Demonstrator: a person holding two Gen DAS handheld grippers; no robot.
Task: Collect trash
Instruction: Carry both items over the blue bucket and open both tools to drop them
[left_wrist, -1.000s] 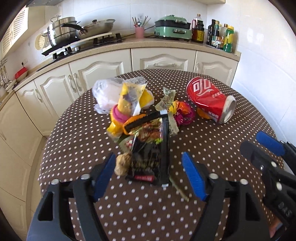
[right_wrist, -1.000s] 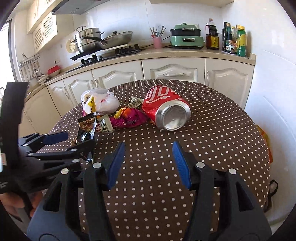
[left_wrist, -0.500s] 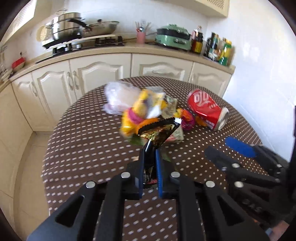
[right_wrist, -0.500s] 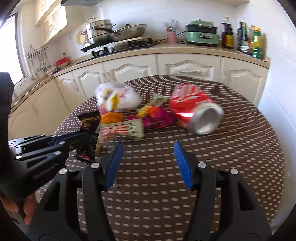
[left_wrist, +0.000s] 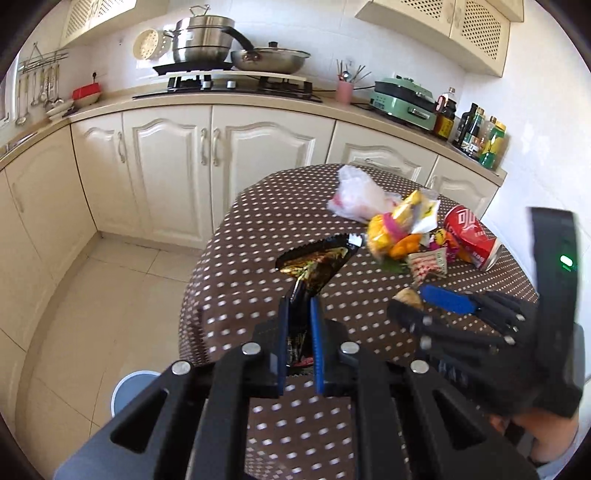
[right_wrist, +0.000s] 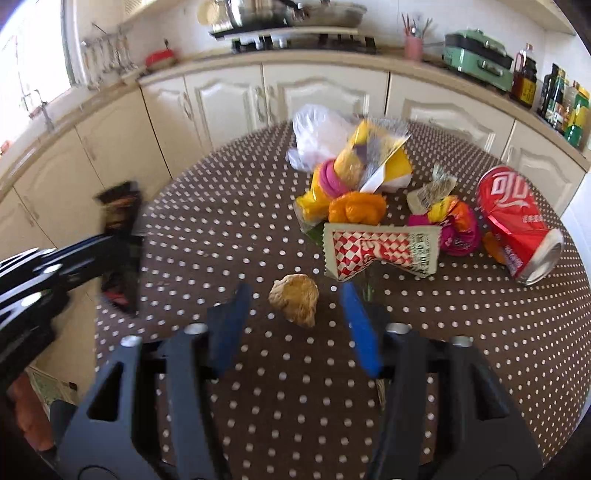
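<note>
- Black snack wrapper is pinched in my left gripper, lifted off the dotted table.
- My right gripper is closing around the crumpled brown scrap, pads not yet touching.
- Next, I judge: pinch it, then bin both.

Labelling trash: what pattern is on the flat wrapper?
Red-and-white checks on the wrapper, clearest in the right wrist view.

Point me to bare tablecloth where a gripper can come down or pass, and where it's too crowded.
Free: the near part of the table, in front of the crumpled brown scrap, and the left part between the scrap and the table edge. Crowded: the far right, where the plastic bag, yellow wrappers, checked packet and red can cluster.
</note>
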